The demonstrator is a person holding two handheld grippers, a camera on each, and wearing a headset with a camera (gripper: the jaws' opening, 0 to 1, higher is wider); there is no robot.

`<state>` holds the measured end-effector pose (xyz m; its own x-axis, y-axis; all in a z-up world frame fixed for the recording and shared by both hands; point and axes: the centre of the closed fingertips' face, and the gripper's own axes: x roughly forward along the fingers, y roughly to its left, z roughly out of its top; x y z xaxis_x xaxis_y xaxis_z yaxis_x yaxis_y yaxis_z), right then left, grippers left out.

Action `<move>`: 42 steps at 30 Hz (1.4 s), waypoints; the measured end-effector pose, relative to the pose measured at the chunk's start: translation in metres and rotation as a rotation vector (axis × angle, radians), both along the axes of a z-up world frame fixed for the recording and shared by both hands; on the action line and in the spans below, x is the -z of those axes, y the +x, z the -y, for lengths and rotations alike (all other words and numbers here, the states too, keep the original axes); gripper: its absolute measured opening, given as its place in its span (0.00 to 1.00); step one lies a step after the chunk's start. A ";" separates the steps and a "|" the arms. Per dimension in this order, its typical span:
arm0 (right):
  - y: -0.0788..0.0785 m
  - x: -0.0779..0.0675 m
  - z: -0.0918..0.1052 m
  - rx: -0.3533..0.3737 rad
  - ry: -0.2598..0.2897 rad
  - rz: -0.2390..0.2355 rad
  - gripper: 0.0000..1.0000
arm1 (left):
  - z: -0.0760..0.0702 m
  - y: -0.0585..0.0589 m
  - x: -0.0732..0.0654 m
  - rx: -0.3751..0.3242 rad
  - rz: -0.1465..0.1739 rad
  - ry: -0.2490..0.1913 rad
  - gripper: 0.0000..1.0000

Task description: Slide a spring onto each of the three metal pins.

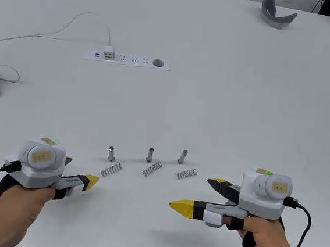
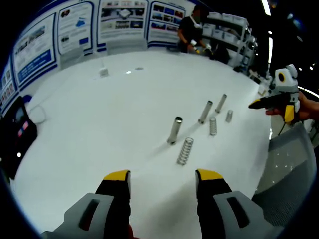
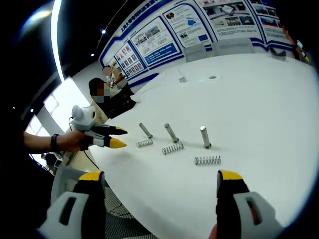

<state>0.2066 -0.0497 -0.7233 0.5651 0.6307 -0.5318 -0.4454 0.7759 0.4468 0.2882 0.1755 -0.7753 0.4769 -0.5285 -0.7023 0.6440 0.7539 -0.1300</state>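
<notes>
Near the table's front edge, the left gripper and right gripper are being held low and level, tips pointing inward, both with jaws spread and holding nothing. Between them, three pins are standing upright in a row, each with a spring lying just in front, apart from it. A power strip is lying well beyond the pins.

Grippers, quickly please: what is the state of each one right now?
Left gripper: open, holding nothing.
Right gripper: open, holding nothing.
</notes>
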 end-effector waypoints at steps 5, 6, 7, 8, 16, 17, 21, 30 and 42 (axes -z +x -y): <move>0.001 0.002 -0.002 -0.007 -0.002 -0.002 0.94 | -0.006 -0.006 0.000 -0.003 0.002 -0.006 0.57; 0.001 0.002 -0.003 -0.008 -0.003 -0.003 0.94 | -0.008 -0.008 0.000 -0.003 0.002 -0.007 0.58; 0.001 0.003 -0.004 -0.010 -0.004 -0.002 0.94 | -0.009 -0.009 0.000 -0.004 0.004 -0.008 0.58; 0.001 0.003 -0.004 -0.011 -0.004 -0.004 0.94 | -0.011 -0.010 -0.001 -0.005 0.004 -0.012 0.59; 0.002 0.005 -0.009 -0.023 -0.007 -0.004 0.94 | -0.018 -0.018 -0.004 -0.017 0.001 -0.042 0.64; 0.002 0.005 -0.009 -0.023 -0.007 -0.005 0.94 | -0.019 -0.019 -0.004 -0.020 0.000 -0.045 0.65; 0.002 0.005 -0.010 -0.026 -0.010 -0.005 0.95 | -0.021 -0.022 -0.004 -0.026 -0.002 -0.052 0.67; 0.001 0.005 -0.010 -0.031 -0.015 -0.005 0.95 | -0.023 -0.030 -0.003 -0.021 -0.007 -0.051 0.69; -0.001 0.010 -0.010 -0.057 -0.048 0.000 0.94 | -0.017 -0.032 -0.004 0.002 -0.008 -0.042 0.68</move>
<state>0.2056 -0.0394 -0.7329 0.5290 0.6360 -0.5619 -0.4899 0.7695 0.4097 0.2566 0.1921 -0.7708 0.4704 -0.5581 -0.6836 0.6441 0.7466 -0.1664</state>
